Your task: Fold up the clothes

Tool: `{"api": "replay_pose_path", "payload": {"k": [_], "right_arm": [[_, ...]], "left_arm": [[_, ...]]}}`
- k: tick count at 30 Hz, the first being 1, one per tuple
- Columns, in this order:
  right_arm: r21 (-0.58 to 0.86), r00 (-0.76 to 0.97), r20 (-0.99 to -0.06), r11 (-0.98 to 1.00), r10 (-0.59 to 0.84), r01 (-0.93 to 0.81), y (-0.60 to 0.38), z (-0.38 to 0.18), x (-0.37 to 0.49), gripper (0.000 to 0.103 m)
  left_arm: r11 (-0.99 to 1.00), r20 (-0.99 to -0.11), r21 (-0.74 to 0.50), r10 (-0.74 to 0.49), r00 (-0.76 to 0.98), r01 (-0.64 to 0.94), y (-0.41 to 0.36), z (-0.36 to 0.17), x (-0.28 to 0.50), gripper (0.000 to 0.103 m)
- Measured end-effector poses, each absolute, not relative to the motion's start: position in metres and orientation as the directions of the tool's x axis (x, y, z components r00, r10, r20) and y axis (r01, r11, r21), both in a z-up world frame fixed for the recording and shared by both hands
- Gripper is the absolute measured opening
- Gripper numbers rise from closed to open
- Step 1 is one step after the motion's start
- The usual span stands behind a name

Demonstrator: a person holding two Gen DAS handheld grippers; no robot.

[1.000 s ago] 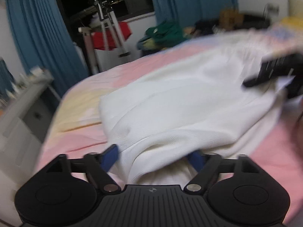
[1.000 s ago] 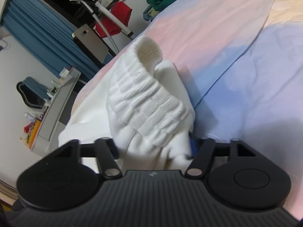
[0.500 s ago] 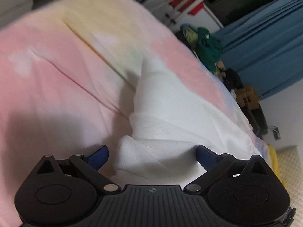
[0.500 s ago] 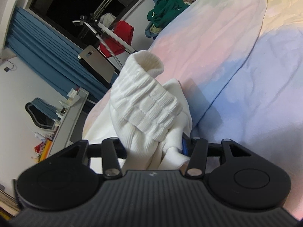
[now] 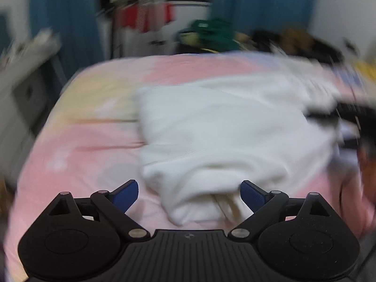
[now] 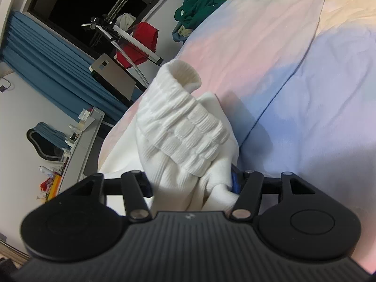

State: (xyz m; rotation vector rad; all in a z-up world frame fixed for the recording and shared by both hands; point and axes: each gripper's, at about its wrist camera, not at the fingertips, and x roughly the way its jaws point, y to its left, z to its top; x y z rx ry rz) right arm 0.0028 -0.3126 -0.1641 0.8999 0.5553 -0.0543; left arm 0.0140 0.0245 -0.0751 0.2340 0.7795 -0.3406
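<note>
White knitted sweater (image 5: 225,129) lies folded on the pink and yellow bed sheet (image 5: 89,145), just ahead of the left tool (image 5: 189,193). This tool is released; its blue fingers (image 5: 125,193) stand wide apart, and a sweater corner lies between them. In the right wrist view, the right tool (image 6: 191,181) is clenched on the ribbed sleeve (image 6: 178,127) of the sweater, which rises in front of it.

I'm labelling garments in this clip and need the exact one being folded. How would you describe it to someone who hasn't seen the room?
Find the bed with the pastel pink, yellow and blue sheet. The white knitted sweater lies spread across its middle, one ribbed, bunched sleeve clamped in the right hand-held gripper. It is the only white garment on the bed; the green clothes pile sits beyond the far edge.
</note>
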Motion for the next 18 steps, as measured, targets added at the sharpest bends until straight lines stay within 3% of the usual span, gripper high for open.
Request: {"api": "replay_pose_path", "payload": {"k": [2, 5, 7, 8, 10, 15, 18], "right_arm": [[0.724, 0.859, -0.48, 0.634, 0.18, 0.271, -0.311, -0.164, 0.002, 0.06], [0.724, 0.86, -0.479, 0.634, 0.178, 0.272, -0.311, -0.165, 0.001, 0.06], [0.724, 0.86, -0.478, 0.634, 0.178, 0.272, -0.311, -0.166, 0.001, 0.06], [0.723, 0.86, -0.478, 0.636, 0.176, 0.272, -0.311, -0.166, 0.001, 0.06], [0.715, 0.861, -0.48, 0.645, 0.17, 0.272, -0.31, -0.168, 0.001, 0.06], [0.717, 0.859, -0.485, 0.637, 0.167, 0.281, -0.311, -0.171, 0.002, 0.06], [0.718, 0.858, -0.485, 0.636, 0.168, 0.282, -0.312, -0.171, 0.003, 0.06]], "left_arm": [[0.904, -0.712, 0.171, -0.162, 0.684, 0.393, 0.012, -0.084, 0.009, 0.088], [0.864, -0.69, 0.304, -0.089, 0.718, 0.4, -0.006, -0.098, 0.002, 0.069], [0.829, -0.67, 0.39, -0.043, 0.741, 0.4, -0.019, -0.107, -0.002, 0.045], [0.809, -0.658, 0.432, -0.02, 0.753, 0.399, -0.025, -0.111, -0.004, 0.043], [0.818, -0.649, 0.424, -0.024, 0.76, 0.388, -0.026, -0.11, -0.006, 0.029], [0.853, -0.638, 0.384, -0.032, 0.769, 0.354, -0.021, -0.093, -0.023, 0.015], [0.87, -0.712, 0.269, -0.109, 0.694, 0.413, -0.015, -0.094, -0.027, 0.003]]}}
